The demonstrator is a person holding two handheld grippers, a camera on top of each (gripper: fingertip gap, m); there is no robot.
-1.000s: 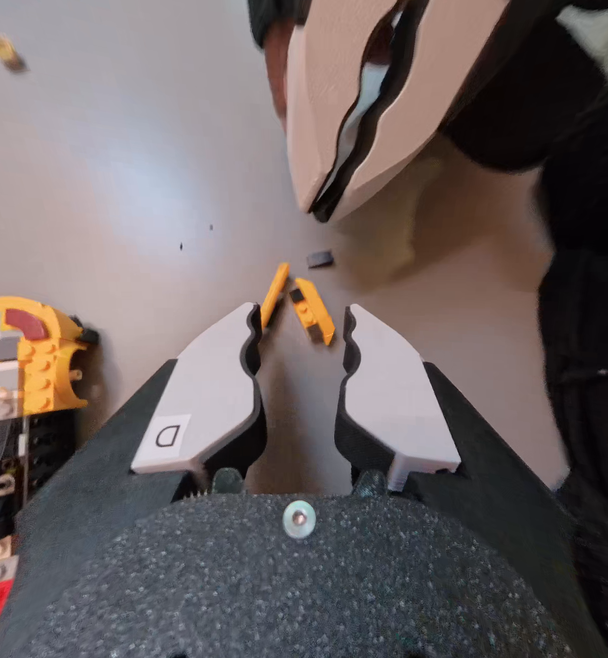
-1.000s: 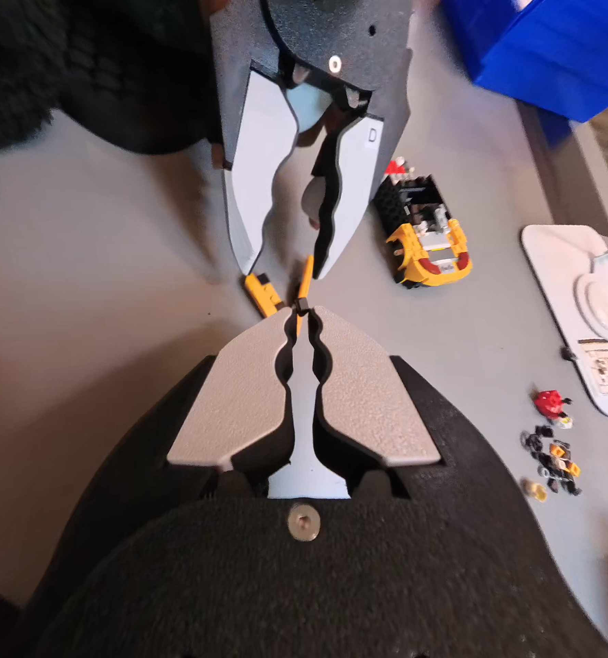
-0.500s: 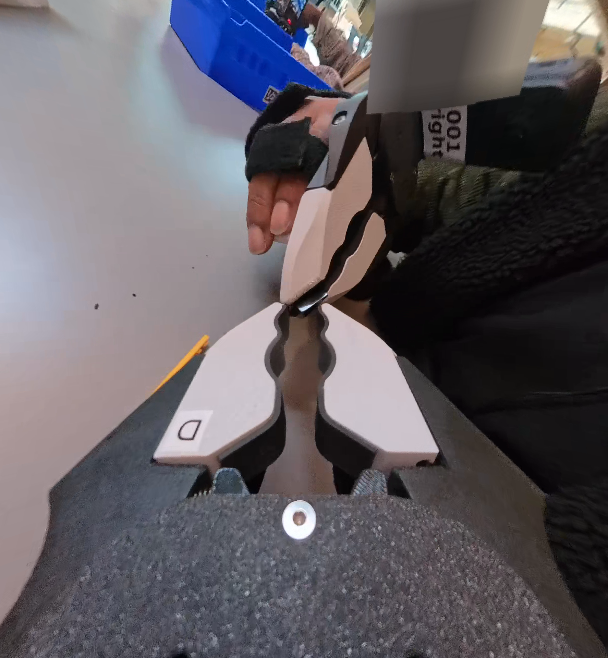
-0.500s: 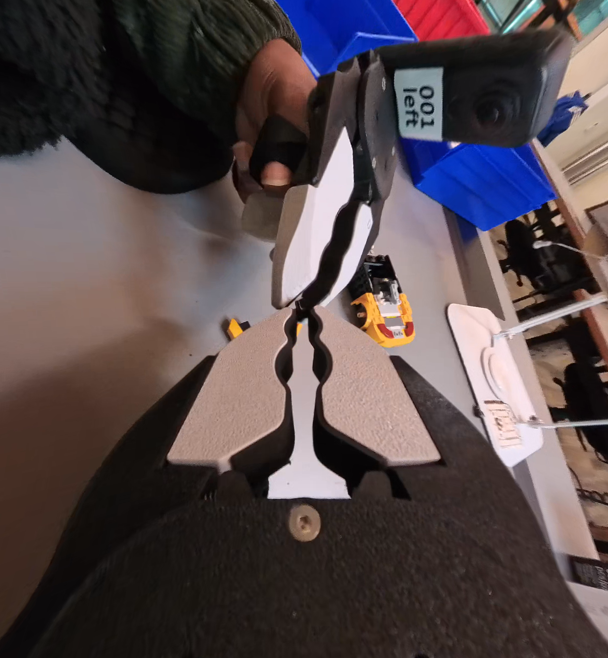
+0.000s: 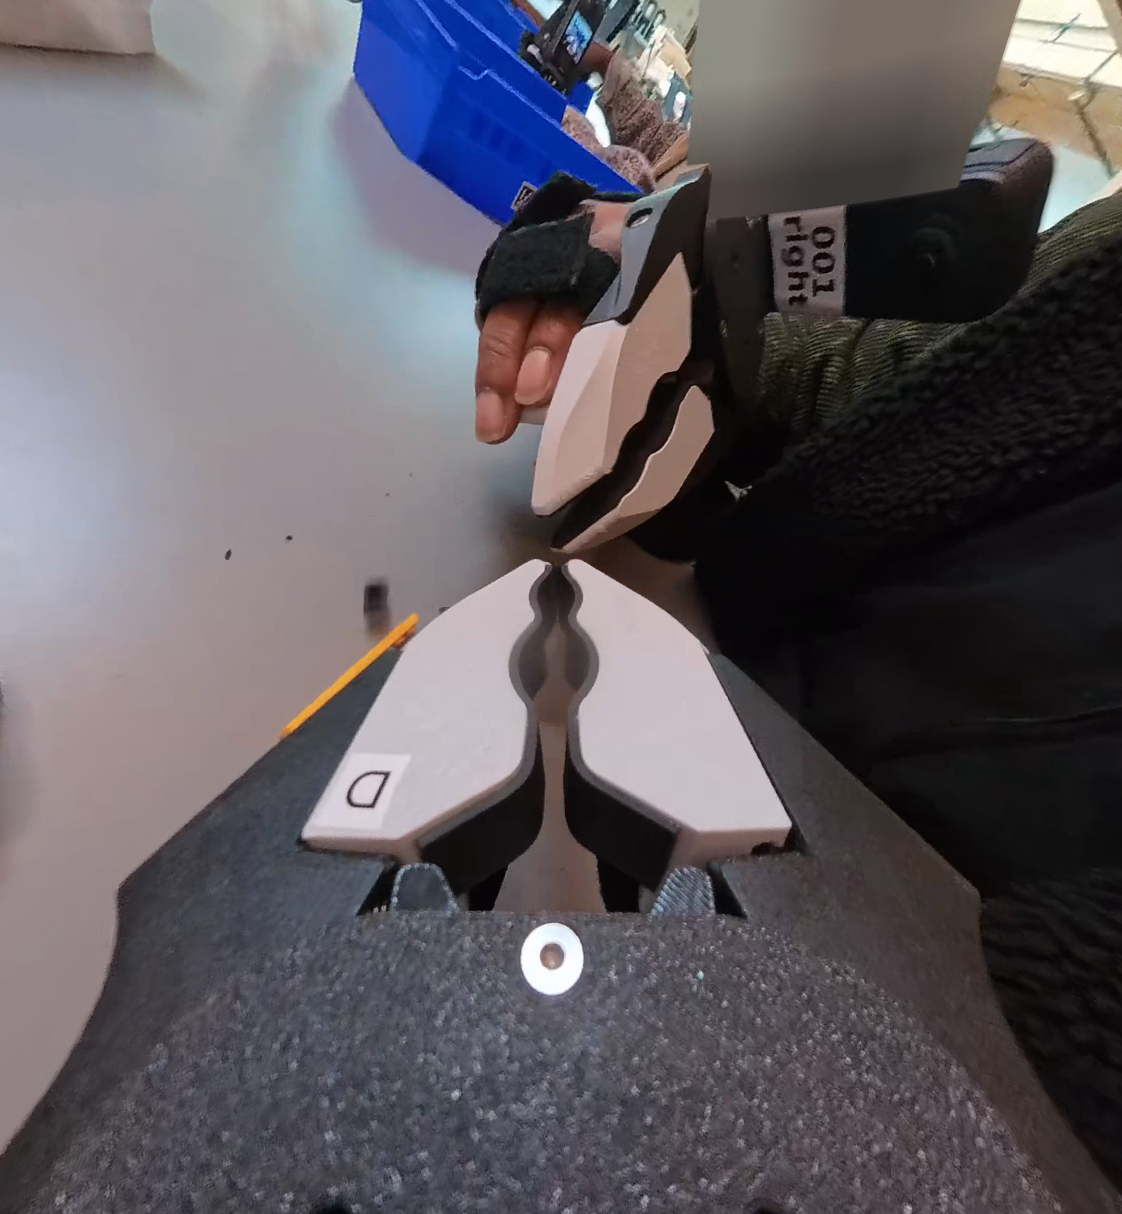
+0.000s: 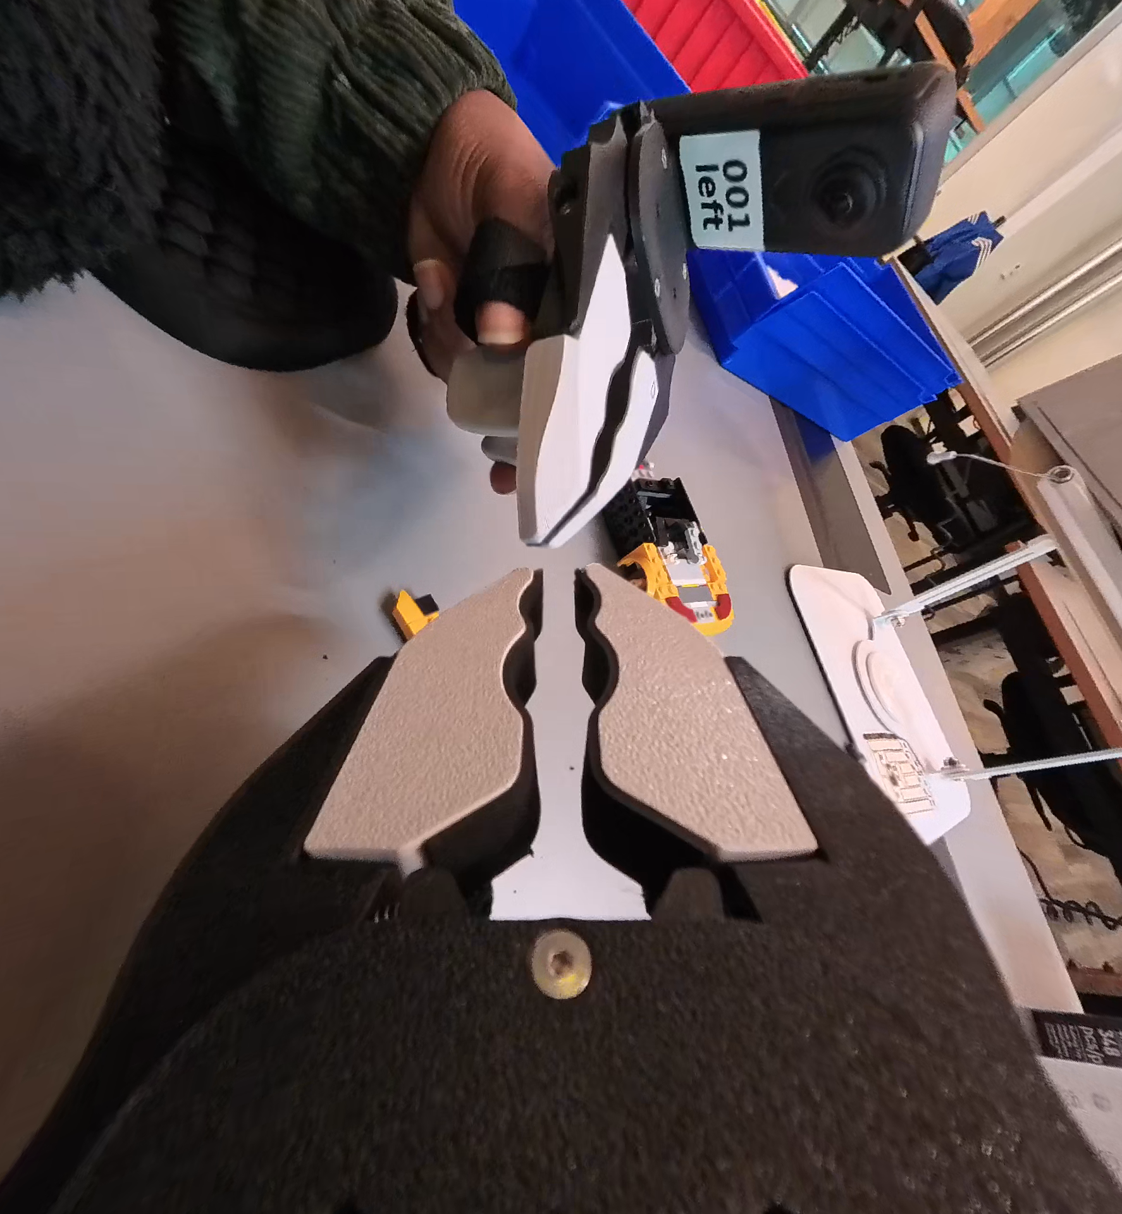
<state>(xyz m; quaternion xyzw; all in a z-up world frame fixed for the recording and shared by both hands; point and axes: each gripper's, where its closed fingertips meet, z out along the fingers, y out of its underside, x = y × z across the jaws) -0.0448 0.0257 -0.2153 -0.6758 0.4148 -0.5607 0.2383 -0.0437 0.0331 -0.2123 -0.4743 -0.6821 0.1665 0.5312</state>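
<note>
My left gripper point(image 5: 553, 568) is shut, tips together, and no piece shows between them. It also shows in the right wrist view point(image 6: 538, 539), held in a hand above the table. My right gripper point(image 6: 555, 578) is slightly open with only bare table between its fingers. In the left wrist view its tips point(image 5: 558, 542) hang just above mine. A small dark piece point(image 5: 374, 601) shows blurred over the table left of my left fingers, next to a thin yellow strip point(image 5: 348, 676). A yellow-and-black brick piece point(image 6: 410, 611) lies left of my right fingers.
A yellow, black and grey toy brick car point(image 6: 676, 571) stands on the grey table point(image 6: 151, 525) just beyond the grippers. Blue bins point(image 6: 808, 341) and a red bin point(image 6: 709, 39) stand at the back. A white pad point(image 6: 874, 690) lies at the right. A sleeve point(image 5: 939, 460) fills the right side. The grippers are tip to tip, or close to it. My left tips are roughly 7 cm from the yellow-and-black brick piece point(image 6: 410, 611).
Both grippers rose and met tip to tip. My left gripper shut. My right gripper, which pinched a small dark piece, opened; the piece is out of both grasps and shows blurred by the yellow strip.
</note>
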